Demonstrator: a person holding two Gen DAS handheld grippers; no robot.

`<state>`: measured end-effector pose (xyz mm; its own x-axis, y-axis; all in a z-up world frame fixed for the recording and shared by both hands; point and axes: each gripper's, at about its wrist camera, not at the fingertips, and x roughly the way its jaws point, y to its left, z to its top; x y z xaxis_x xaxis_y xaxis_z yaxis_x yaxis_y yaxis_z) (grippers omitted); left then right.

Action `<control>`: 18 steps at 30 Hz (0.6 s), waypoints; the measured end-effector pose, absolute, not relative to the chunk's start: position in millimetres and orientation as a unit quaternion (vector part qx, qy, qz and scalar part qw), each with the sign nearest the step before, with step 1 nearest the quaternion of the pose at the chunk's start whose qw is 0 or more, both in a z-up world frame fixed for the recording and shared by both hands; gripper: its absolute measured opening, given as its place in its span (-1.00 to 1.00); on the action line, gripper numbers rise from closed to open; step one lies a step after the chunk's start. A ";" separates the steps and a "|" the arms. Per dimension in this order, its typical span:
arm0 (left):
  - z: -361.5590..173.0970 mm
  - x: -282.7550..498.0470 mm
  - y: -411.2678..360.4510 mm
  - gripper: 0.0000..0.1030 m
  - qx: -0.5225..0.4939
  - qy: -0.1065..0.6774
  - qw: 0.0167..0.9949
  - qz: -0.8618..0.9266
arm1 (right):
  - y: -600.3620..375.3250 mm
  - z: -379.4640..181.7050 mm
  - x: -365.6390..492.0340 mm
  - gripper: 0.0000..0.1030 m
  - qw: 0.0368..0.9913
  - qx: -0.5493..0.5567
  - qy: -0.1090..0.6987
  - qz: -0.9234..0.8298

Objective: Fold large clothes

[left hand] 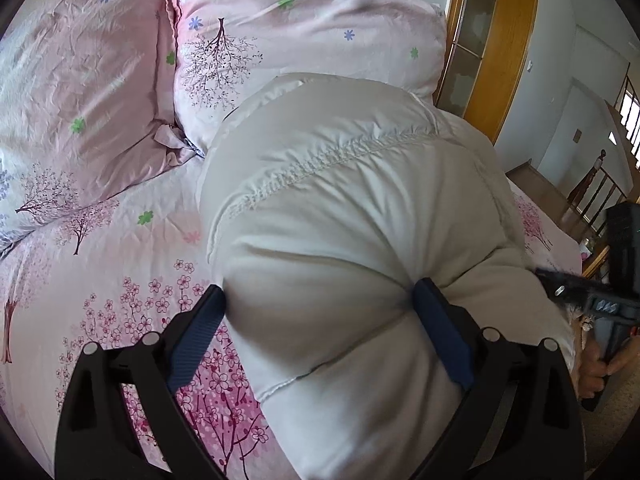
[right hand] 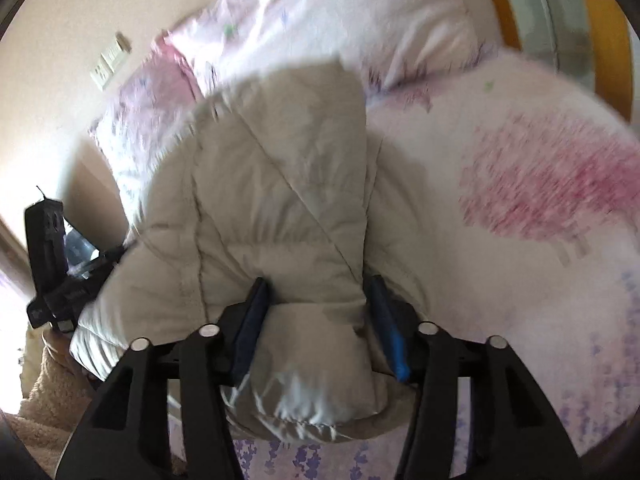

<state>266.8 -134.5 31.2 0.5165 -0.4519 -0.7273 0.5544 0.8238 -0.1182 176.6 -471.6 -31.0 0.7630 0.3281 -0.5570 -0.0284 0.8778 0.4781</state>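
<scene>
A: Standing at the bedside, I see the white puffer coat (left hand: 360, 208) bunched on the floral bedsheet (left hand: 120, 280), its far end against the right-hand pillow (left hand: 304, 40). Left gripper (left hand: 320, 312): both blue pads pressed into a fat quilted fold, jaws fairly wide, fabric bulging between them.

B: And the right gripper (right hand: 318, 304)?

A: Its 2 pads sit against the sides of a narrower folded panel of the same coat; the cloth fills the gap and looks clamped.

B: Edges and room?

A: To the coat's left, open sheet runs up to the second pillow (left hand: 80, 80). On the coat's right only a narrow strip of sheet shows before the bed edge, with the wooden door frame (left hand: 496, 40) and a stair railing (left hand: 600, 196) beyond.

B: What does each view add?

A: The left wrist view shows the gathered seam (left hand: 340, 156) sharply, plus a hand (left hand: 600, 368) gripping the other tool's handle at the right margin. The right wrist view is blurred but shows a wall switch plate (right hand: 110, 60), a fleecy sleeve (right hand: 52, 380) and open sheet to the coat's right.
</scene>
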 end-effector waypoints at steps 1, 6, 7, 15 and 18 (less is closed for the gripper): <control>31.2 266.7 -134.5 0.87 0.065 0.397 0.869 -0.290 | -473.1 -24.6 168.5 -0.02 0.918 0.230 0.309 0.096; 30.9 266.3 -136.1 0.87 0.067 0.395 0.870 -0.289 | -463.2 -12.9 150.7 -0.03 0.928 0.225 0.269 0.127; 30.9 266.3 -136.1 0.87 0.067 0.395 0.870 -0.288 | -461.1 -12.4 149.7 -0.03 0.929 0.224 0.265 0.131; 30.8 263.7 -143.2 0.87 0.075 0.390 0.871 -0.288 | -445.6 -36.6 163.9 -0.06 0.923 0.182 0.321 0.108; 30.0 262.3 -147.7 0.87 0.079 0.389 0.872 -0.287 | -445.4 -45.5 167.7 -0.06 0.918 0.188 0.332 0.108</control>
<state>262.3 -147.7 30.0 0.5337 -0.4383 -0.7232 0.5616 0.8231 -0.0845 167.7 -445.4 -45.5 0.7567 0.3232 -0.5683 -0.0741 0.9060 0.4167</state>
